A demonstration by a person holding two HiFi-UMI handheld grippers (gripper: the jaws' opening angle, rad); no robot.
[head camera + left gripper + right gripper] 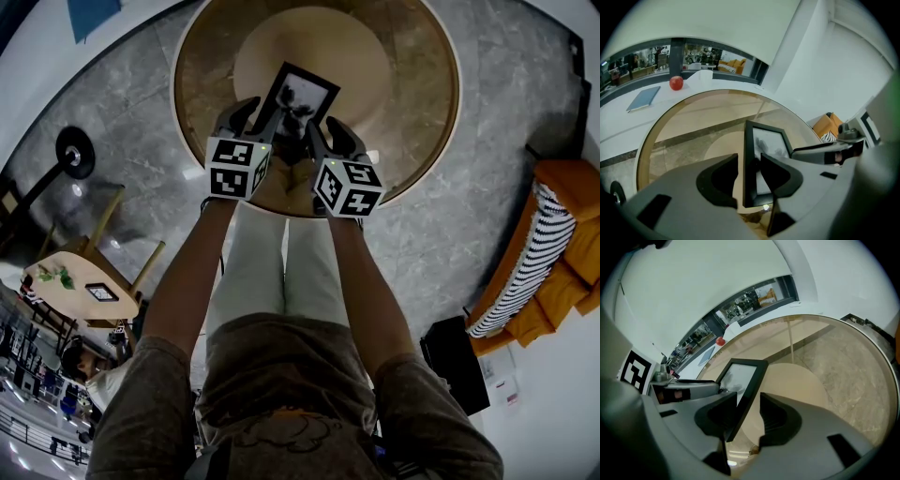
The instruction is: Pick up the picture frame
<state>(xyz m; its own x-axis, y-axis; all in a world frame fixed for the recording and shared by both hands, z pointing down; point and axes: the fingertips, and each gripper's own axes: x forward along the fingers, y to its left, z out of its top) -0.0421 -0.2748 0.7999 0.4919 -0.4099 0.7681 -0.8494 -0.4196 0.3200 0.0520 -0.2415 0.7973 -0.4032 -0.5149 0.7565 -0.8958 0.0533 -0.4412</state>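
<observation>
Big round glass table (202,47) with a tan rim fills most of the head view. The black picture frame (298,94) stands roughly upright over the table's near side, its bottom edge hidden behind the grippers. The left gripper (749,161) has the frame's left edge between its fingers, and the right gripper (747,399) has the right edge. Both pairs of fingers are apart, with a sliver of gap on the outer side, so not clamped.
</observation>
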